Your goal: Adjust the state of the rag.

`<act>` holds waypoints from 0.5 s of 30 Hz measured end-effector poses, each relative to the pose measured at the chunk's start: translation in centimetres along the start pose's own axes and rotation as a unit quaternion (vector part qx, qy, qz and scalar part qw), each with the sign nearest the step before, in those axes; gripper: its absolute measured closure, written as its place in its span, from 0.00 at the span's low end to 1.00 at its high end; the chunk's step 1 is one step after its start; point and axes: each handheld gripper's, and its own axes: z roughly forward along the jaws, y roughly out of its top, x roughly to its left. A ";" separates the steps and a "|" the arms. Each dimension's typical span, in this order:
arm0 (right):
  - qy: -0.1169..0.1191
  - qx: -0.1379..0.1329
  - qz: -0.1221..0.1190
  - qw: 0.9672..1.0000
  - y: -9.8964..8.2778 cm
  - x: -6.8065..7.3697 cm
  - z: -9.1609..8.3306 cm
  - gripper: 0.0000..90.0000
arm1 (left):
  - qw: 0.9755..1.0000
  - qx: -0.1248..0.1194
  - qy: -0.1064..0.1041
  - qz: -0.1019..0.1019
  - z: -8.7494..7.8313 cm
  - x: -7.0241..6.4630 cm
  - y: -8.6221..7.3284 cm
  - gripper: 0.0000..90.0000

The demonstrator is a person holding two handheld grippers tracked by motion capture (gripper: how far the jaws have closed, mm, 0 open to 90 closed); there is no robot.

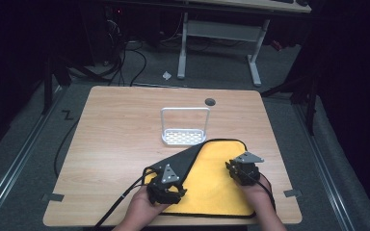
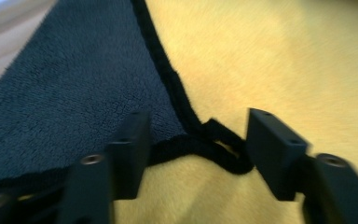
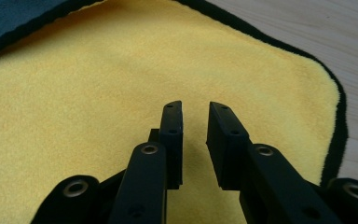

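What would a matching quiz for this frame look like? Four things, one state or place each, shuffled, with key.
Things:
1. left gripper
2. right gripper
3. metal rack
4. folded-over flap of the cloth

States or places:
A. dark grey side up, lying across the yellow cloth
B. jaws narrowly apart over plain yellow pile
C. jaws wide apart, astride the black hem corner
D. upright on bare wood beyond the cloth

Pairs: 1-C, 2-B, 3-D, 4-A
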 end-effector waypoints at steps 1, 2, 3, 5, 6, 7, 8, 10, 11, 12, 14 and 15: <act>0.002 0.002 0.001 1.000 0.0 0.1 0.1 0.85 | 1.000 0.002 0.000 -0.004 0.0 0.1 0.2 0.61; 0.002 0.004 0.000 1.000 -0.1 0.1 0.1 0.85 | 1.000 0.005 0.000 -0.005 0.0 0.3 0.3 0.70; 0.003 0.007 0.001 1.000 -0.1 0.1 0.2 0.85 | 1.000 0.005 -0.001 -0.008 0.0 0.4 0.3 0.76; 0.004 0.014 -0.001 1.000 -0.3 0.1 0.4 0.85 | 1.000 0.007 -0.005 -0.014 -0.1 0.8 0.4 0.86; 0.005 0.020 -0.001 1.000 -0.3 0.1 0.5 0.85 | 1.000 0.008 -0.012 -0.023 -0.2 1.0 0.5 0.88; 0.004 0.019 0.000 1.000 -0.4 0.1 0.6 0.85 | 0.999 0.005 -0.021 -0.032 -0.5 1.2 0.6 0.89; 0.006 0.020 0.001 1.000 -0.4 0.0 0.6 0.85 | 0.998 -0.004 -0.034 -0.045 -1.1 1.6 0.8 0.88; 0.005 0.020 -0.001 1.000 -0.4 0.0 0.6 0.85 | 0.995 -0.032 -0.059 -0.070 -2.7 2.4 1.4 0.87; 0.005 0.020 0.000 1.000 -0.4 0.0 0.6 0.85 | 0.995 -0.040 -0.053 -0.069 -3.3 2.7 1.6 0.87; 0.005 0.020 0.000 1.000 -0.4 0.0 0.6 0.85 | 0.996 -0.051 -0.038 -0.063 -4.1 3.1 1.9 0.87; 0.007 0.020 0.002 1.000 -0.5 -0.1 0.6 0.85 | 0.996 -0.065 -0.013 -0.068 -5.2 4.6 2.3 0.87; 0.007 0.020 0.002 1.000 -0.5 -0.1 0.6 0.85 | 0.994 -0.074 0.001 -0.076 -5.6 5.5 2.4 0.88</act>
